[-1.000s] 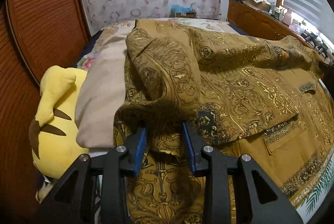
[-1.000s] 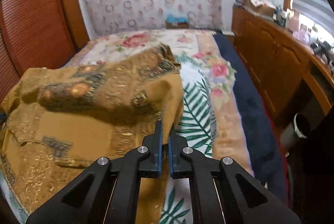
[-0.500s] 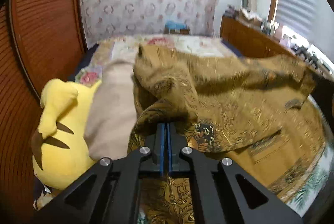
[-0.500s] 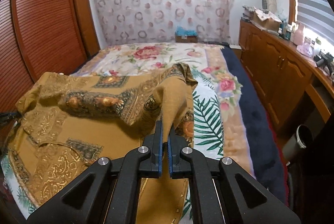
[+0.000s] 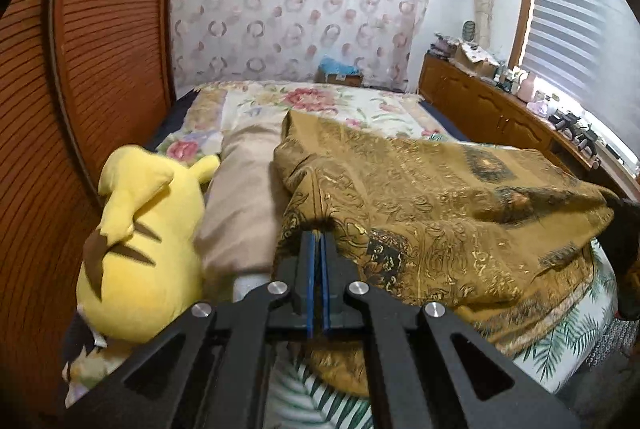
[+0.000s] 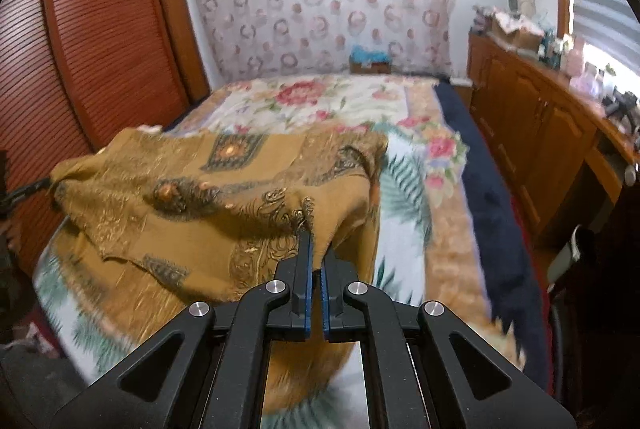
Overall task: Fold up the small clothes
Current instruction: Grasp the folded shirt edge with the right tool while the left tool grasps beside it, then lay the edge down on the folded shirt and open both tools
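A mustard-brown garment with gold and black ornament (image 5: 432, 201) is held up over the near end of the bed. My left gripper (image 5: 319, 241) is shut on its left edge. My right gripper (image 6: 316, 245) is shut on its right edge, and the cloth (image 6: 208, 189) stretches between the two, its lower part draped on the bed. The right gripper shows as a dark shape at the right edge of the left wrist view (image 5: 624, 229), the left gripper at the left edge of the right wrist view (image 6: 24, 193).
The bed (image 6: 344, 105) has a floral and fern-leaf cover. A yellow plush toy (image 5: 144, 241) and a beige pillow (image 5: 244, 205) lie at its left side by the louvred wardrobe (image 5: 100, 69). A cluttered wooden sideboard (image 6: 536, 109) runs along the right.
The left gripper shut on the garment's edge. Both grippers lifted and pulled the cloth toward the near end of the bed, stretching it out between them.
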### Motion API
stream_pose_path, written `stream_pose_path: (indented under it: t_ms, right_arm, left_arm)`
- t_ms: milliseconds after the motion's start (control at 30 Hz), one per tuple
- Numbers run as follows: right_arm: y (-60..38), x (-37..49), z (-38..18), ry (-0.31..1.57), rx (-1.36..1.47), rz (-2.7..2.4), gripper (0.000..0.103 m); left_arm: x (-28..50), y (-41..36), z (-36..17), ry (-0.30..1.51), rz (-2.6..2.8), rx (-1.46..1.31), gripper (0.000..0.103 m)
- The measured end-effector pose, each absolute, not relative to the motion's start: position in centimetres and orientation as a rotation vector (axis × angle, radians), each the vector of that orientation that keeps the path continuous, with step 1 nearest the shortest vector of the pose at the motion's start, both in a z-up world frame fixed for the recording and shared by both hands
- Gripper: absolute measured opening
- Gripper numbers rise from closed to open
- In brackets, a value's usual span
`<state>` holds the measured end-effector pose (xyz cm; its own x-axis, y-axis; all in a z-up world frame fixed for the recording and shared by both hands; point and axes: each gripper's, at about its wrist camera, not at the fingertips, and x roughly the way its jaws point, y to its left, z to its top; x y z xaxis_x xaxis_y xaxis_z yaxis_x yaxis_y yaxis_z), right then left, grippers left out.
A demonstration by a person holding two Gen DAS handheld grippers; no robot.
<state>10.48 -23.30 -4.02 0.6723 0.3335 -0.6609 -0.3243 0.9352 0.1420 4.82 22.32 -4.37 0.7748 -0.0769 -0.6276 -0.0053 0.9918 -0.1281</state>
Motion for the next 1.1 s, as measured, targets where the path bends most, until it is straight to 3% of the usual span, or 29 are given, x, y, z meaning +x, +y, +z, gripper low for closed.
stream_pose_path:
  t_ms: [67,233,333,400,500,1100]
  right_arm:
    - [-23.5,8.8,-4.6,0.780,0.023,0.385,0.000]
    - [-23.0,6.3,-8.0,0.875,-0.052,0.339,0.001]
    - [-22.8,6.2,-9.0,0.877,-0.090,0.290,0.008]
    - [-22.5,6.4,-8.9,0.856,-0.110,0.264,0.031]
    - [-21.6,7.0,-8.2,0.805,-0.115,0.252,0.055]
    - [-13.7,7.2,-12.8,0.776,-0.096,0.346,0.060]
  left_arm:
    - [4.2,22.6,-5.1,0.703,-0.017,-0.131,0.001]
    - [3.2,22.7,-5.2,0.694,-0.011,-0.129,0.017]
    - [2.6,22.3,-4.6,0.666,0.012,-0.100,0.022]
    - [2.6,22.0,-4.3,0.661,0.016,-0.097,0.023]
    - [2.7,21.5,-4.4,0.661,0.039,-0.093,0.025]
    - [4.0,21.9,-7.5,0.731,0.110,-0.098,0.030]
